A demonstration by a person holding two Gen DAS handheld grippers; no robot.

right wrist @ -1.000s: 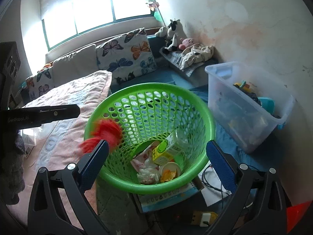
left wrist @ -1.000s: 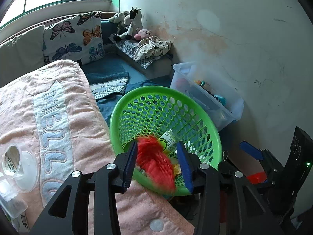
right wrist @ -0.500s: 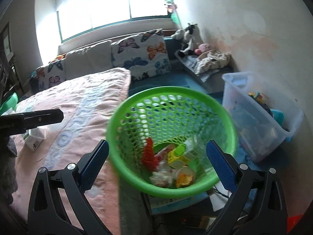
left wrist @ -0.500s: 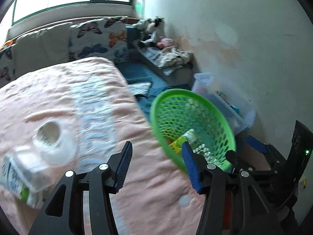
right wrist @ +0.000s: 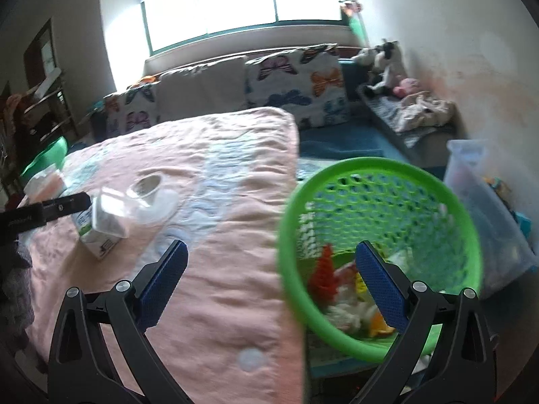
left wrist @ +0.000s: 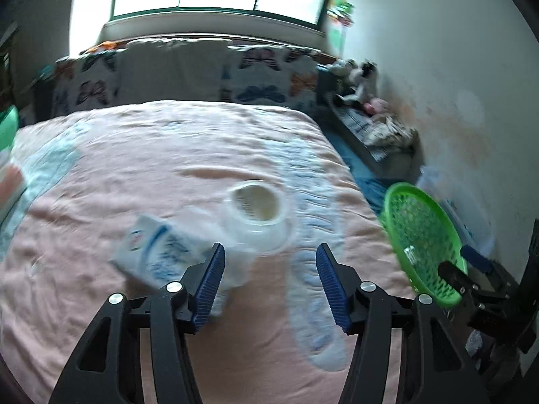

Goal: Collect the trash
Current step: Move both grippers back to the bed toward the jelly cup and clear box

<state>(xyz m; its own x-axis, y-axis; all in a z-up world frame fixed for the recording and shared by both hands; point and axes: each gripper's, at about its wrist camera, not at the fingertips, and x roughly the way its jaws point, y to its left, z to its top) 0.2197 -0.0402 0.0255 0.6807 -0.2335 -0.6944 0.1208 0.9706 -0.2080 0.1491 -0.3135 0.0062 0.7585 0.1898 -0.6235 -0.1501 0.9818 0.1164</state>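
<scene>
Left wrist view: the left claw (left wrist: 269, 281) is opening wider with nothing in it, hanging over the carton (left wrist: 161, 252) and clear cup (left wrist: 257, 210) lying on the bed (left wrist: 101, 185). Right wrist view: the right claw (right wrist: 269, 282) is sitting wide open and empty, straddling the rim of the green basket (right wrist: 380, 165), which is holding trash (right wrist: 340, 294).

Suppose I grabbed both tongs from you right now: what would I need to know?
Left tongs: jaws opening, nothing between them, aimed at the bed.
Right tongs: open, empty, beside the green basket.
Basket stands off the bed's right edge; red wrapper, crumpled paper and other scraps are already inside.
Left to collect from the pink blanket: clear plastic cup and small carton, lying together.
</scene>
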